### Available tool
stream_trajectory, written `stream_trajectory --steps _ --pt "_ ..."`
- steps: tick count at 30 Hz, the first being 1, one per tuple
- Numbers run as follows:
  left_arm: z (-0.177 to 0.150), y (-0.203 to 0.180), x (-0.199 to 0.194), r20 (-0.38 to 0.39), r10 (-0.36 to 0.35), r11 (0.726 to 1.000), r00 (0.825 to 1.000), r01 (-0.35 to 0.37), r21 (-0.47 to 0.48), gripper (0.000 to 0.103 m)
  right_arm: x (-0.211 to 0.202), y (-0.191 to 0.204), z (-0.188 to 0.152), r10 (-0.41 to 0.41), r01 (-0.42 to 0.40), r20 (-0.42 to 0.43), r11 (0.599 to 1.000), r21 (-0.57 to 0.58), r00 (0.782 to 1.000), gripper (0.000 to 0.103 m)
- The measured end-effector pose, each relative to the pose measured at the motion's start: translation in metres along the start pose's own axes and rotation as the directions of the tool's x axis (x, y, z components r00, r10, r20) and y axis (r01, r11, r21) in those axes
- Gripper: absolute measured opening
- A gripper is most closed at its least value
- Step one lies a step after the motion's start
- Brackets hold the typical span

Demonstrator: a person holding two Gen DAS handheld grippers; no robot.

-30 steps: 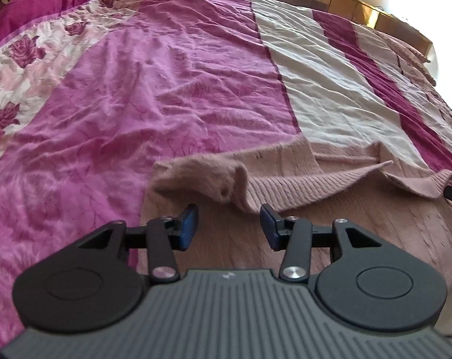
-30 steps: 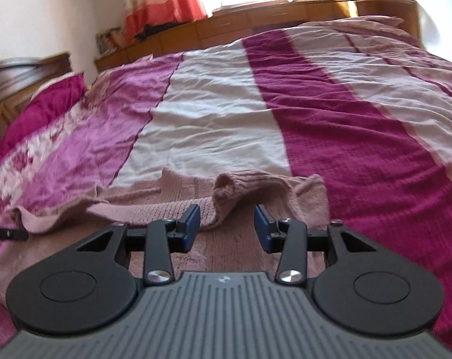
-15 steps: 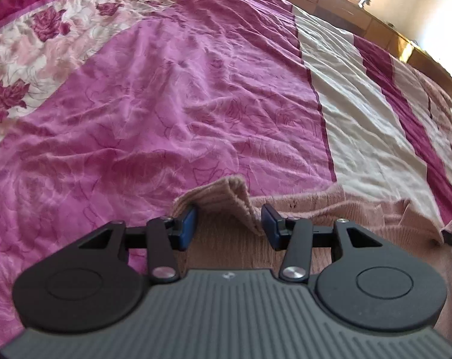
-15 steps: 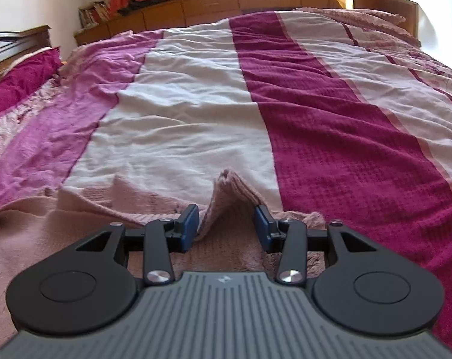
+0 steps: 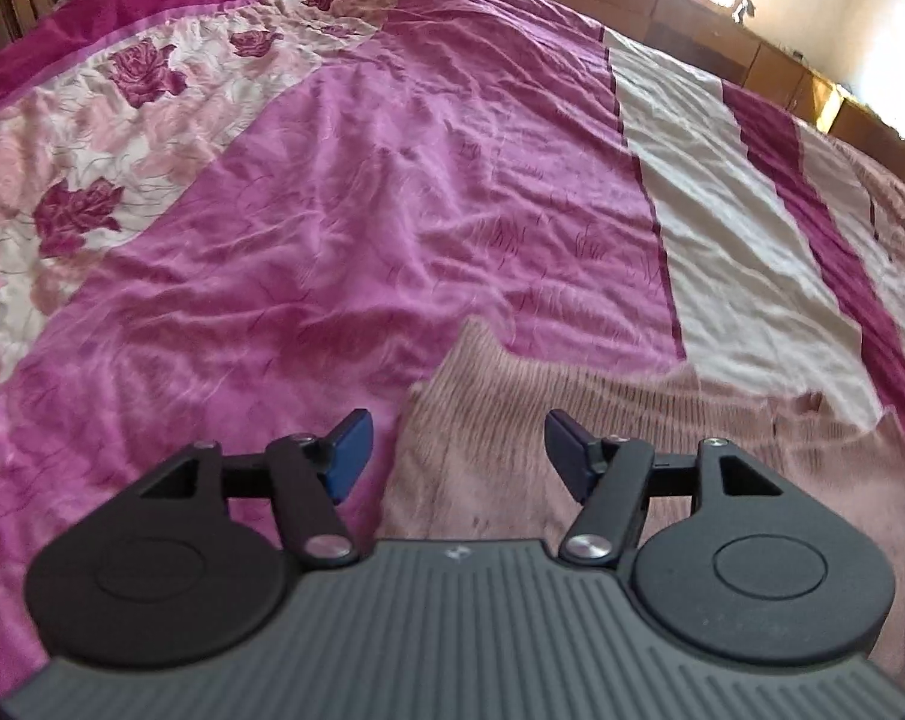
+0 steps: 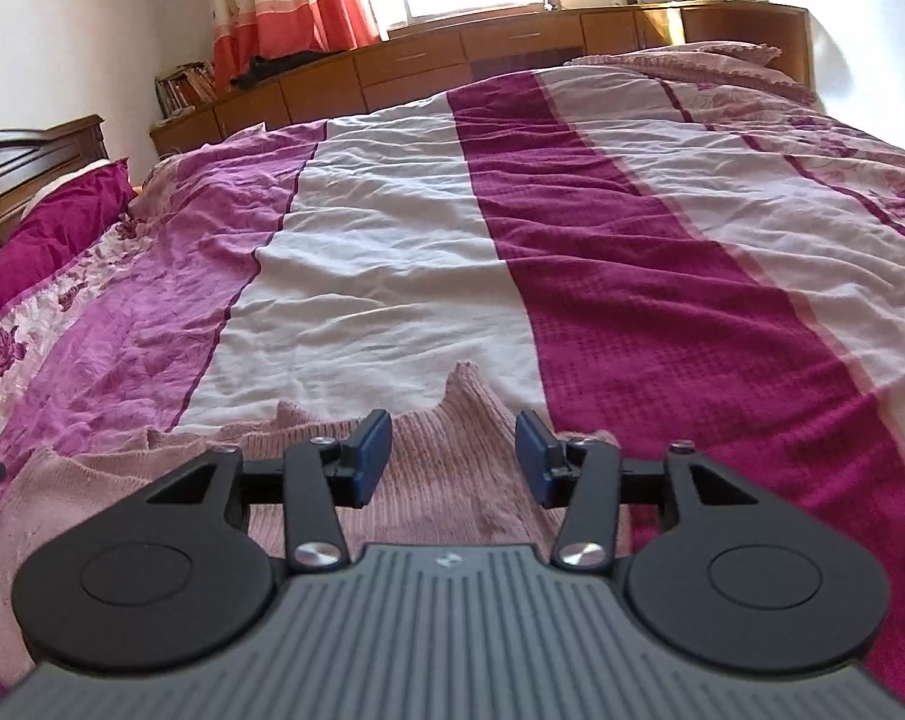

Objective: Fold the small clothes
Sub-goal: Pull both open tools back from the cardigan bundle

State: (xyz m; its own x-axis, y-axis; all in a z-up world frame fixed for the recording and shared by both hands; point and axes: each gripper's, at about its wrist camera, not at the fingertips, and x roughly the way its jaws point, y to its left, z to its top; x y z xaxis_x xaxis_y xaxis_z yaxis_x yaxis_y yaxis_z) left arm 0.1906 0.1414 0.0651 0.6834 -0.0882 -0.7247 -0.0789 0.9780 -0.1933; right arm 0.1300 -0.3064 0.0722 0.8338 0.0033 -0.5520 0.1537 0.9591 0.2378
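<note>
Pink knit garment [image 5: 482,420] lies under the open left gripper [image 5: 458,450].

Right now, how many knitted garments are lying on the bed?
1. A pink knitted sweater lies on the bedspread at the near edge, spread beneath both tools; its right corner peaks in the right wrist view. Anything nearer than the tools is hidden.

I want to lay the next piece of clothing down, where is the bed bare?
Free: the bedspread beyond the pink sweater, up to the wooden cabinets. Crowded: the near edge, where the sweater lies under both open grippers, left and right.
</note>
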Motion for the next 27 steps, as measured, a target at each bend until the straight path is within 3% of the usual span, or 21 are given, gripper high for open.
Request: stream_trajectory --steps 12,19,27 --pt "-0.040 -0.007 -0.052 -0.101 0.028 0.994 0.995 -0.017 0.111 0.065 -0.067 -0.021 -0.034 0.011 -0.012 0.014 0.995 0.097 1.000 0.071" --pt "-0.075 -0.017 -0.070 -0.154 -0.022 0.994 0.988 0.038 0.102 0.065 -0.081 -0.049 -0.066 -0.002 0.007 -0.022 0.979 0.203 1.000 0.072" --pt "-0.101 -0.021 -0.073 -0.162 -0.032 0.997 0.986 0.044 0.071 0.065 -0.081 -0.067 -0.087 -0.018 0.037 -0.076 0.964 0.264 0.997 0.073"
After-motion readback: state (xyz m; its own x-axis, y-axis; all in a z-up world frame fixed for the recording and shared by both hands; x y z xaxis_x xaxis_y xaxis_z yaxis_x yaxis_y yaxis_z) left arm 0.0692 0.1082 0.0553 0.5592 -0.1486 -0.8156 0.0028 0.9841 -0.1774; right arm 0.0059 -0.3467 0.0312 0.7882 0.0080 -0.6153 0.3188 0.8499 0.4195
